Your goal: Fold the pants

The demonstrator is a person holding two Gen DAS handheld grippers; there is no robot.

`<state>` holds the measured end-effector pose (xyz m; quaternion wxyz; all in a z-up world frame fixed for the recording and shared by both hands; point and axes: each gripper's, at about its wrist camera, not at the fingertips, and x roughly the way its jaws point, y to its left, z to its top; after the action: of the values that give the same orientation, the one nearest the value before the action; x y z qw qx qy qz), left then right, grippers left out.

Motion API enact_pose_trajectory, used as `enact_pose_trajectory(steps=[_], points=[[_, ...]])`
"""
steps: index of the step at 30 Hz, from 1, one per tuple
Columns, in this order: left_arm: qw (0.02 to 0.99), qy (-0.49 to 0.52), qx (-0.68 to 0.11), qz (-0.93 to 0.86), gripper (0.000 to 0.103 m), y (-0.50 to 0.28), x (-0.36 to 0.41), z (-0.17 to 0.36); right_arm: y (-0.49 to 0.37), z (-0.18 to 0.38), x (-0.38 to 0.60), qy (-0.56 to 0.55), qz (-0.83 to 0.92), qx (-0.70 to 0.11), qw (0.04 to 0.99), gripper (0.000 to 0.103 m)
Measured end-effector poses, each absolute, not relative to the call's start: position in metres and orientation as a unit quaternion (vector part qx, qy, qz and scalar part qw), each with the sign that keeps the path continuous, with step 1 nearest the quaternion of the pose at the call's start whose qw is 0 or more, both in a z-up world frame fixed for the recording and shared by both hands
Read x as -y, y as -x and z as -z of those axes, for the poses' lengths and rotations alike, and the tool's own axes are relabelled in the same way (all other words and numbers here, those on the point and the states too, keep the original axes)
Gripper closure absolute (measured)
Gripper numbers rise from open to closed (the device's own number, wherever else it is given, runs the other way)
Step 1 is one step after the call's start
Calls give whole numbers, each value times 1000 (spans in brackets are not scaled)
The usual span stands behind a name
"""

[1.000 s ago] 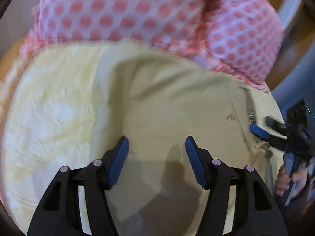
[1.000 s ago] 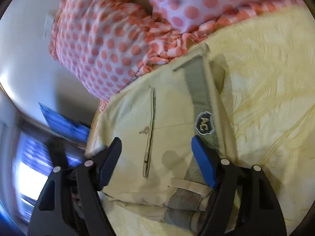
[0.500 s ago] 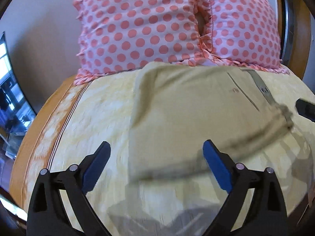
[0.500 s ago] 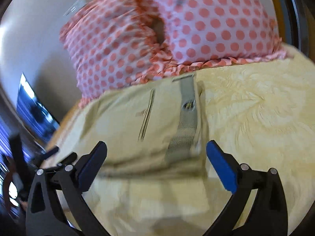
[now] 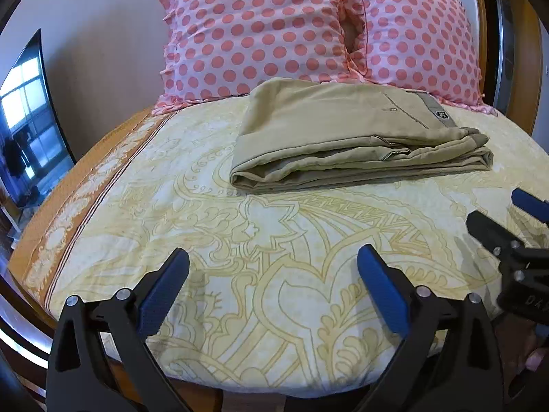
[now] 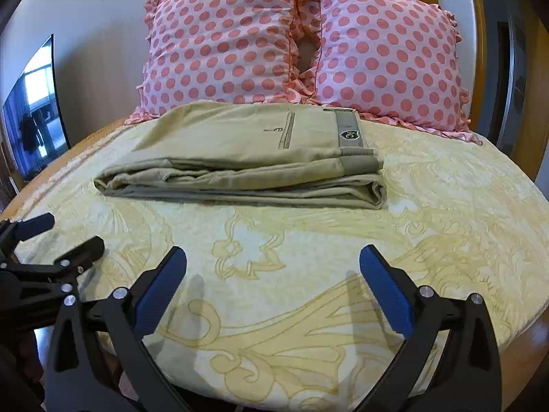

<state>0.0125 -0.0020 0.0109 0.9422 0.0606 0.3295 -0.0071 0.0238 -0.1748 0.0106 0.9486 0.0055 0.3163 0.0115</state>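
Item: pants (image 6: 240, 161), folded into a flat stack on the bedspread (image 6: 308, 274), just before the pillows (image 6: 302, 44). My left tongs (image 5: 272, 290) and right tongs (image 6: 272, 286): both apart, empty, well clear. Folding looks complete; next, at most a tidy.

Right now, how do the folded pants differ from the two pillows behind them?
The pants are plain khaki; the pillows are pink with coral dots and ruffled edges. The pants lie flat in a folded stack on the yellow bedspread; the pillows stand upright against the wall. The pants sit low, while the pillows rise well above them. Both are fabric, on the same bed.
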Motion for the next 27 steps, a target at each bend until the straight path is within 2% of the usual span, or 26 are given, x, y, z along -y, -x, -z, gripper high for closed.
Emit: enact_pose_trajectory(steps=[7,27], points=[[945,-27,-326,25,1,-12,-9,-6,-21,-1,171,-5,4,-303,953,2],[951,-38,-301,53,1,-11,-12,-2,-11,3,173,1,-1,-269,963,2]])
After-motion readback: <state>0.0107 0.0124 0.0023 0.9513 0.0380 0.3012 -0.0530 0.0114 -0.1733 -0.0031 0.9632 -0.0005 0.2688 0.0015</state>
